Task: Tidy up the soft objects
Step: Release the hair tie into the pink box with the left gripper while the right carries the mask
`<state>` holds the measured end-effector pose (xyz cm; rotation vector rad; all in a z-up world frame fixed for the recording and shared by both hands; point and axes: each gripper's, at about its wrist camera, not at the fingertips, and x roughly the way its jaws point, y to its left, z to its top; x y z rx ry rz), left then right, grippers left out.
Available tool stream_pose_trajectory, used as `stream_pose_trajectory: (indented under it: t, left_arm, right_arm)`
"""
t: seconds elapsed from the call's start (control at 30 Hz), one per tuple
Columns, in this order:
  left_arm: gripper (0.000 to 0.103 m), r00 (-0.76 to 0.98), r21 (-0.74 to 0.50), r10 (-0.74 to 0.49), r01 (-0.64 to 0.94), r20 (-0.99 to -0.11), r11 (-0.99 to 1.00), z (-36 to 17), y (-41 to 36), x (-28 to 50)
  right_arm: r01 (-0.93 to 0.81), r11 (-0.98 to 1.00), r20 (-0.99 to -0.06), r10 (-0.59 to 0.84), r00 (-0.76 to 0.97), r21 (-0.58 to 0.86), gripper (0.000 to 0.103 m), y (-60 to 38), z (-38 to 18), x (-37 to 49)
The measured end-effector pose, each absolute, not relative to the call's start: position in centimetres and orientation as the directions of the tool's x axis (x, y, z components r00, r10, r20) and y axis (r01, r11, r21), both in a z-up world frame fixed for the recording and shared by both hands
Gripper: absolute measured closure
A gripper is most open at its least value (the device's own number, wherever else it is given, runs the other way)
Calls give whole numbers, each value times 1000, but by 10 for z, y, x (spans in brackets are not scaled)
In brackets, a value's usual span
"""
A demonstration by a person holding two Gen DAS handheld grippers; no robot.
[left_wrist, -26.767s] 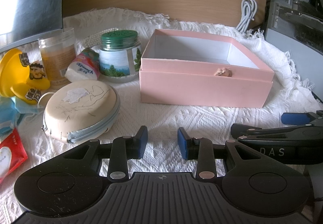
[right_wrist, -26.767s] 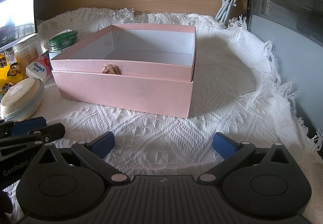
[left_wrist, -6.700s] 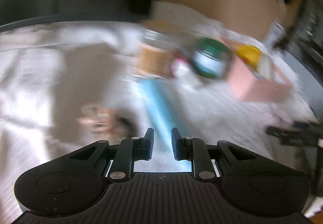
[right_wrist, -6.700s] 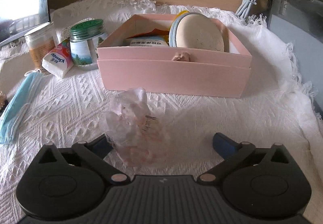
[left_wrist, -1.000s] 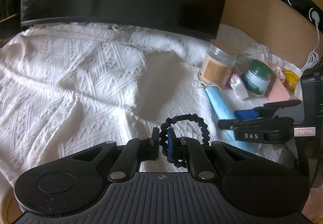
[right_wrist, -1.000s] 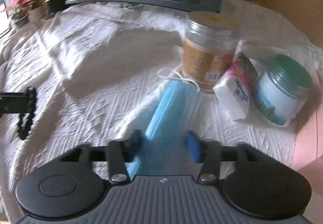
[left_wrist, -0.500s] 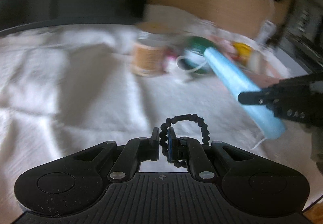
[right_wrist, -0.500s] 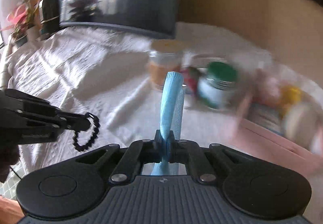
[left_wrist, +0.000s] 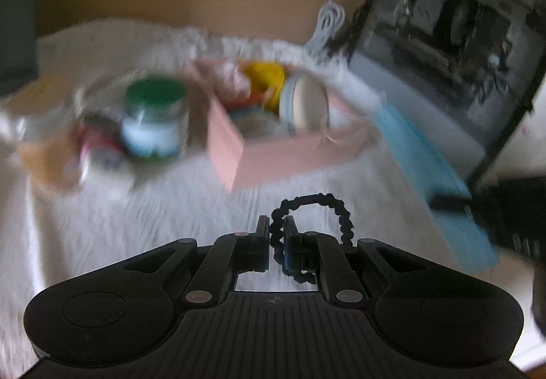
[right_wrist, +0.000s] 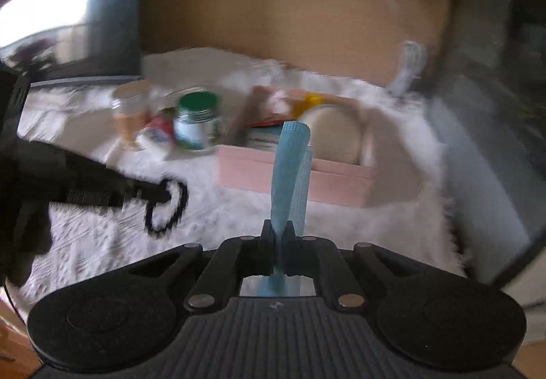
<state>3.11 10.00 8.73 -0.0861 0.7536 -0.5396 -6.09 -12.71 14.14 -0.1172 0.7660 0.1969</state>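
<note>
My left gripper is shut on a black hair tie and holds it above the white cloth; it also shows in the right wrist view. My right gripper is shut on a folded blue face mask, which sticks up in front of me and shows in the left wrist view at the right. The pink box stands ahead, holding a round beige pouch, a yellow toy and other soft items. Both views are blurred.
A green-lidded jar, a tissue pack and a tan jar stand left of the box. A dark monitor is at the back left, a computer case at the right, a white cable behind.
Both grippers have swung right toward the pink box, each carrying its object. The box now sits closer and more central in both views.
</note>
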Motion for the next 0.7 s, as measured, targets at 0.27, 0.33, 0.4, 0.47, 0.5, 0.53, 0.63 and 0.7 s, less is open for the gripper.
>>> stream_pose_trajectory:
  t: [0.27,0.33,0.4,0.47,0.5,0.53,0.63,0.7]
  left_arm:
    - [92,699,-188,-491,467,-520,864,135,53,121]
    - [92,708,-203,-503,469,-495,859,139,39,142]
    - [91,697,-268,-530,459,-483,847,134,29,165]
    - [88,676,-304,-504,402,-538,863,117,19,188]
    - [87,669,-299,-478,374,-569,878,106,15,196]
    - [87,663,-276,-451,357,-597,892,95,11,202]
    - [84,643,-203,-373,325,-669,924,72,6,210]
    - [83,629,-267,-423,331,-653,905,70,16,211]
  right_arm:
    - [-92,996,-697,55,715,-16,99,-154,138,-66]
    - [-85,996,-697,44,716,-24,99,-156,137,-65]
    - [-81,996,-698,35,715,-32,99,-157,136,-61]
    - [-69,997,-706,20,708,-40,99,-157,135,-56]
    - [-65,997,-710,15,704,-42,99,-158,135,-54]
    - [-62,997,-715,13,699,-43,99,-159,134,-52]
    - [-61,997,-731,6,682,-49,99,-162,131,-46]
    - [-59,997,-742,6,670,-45,99,-166,129,-40]
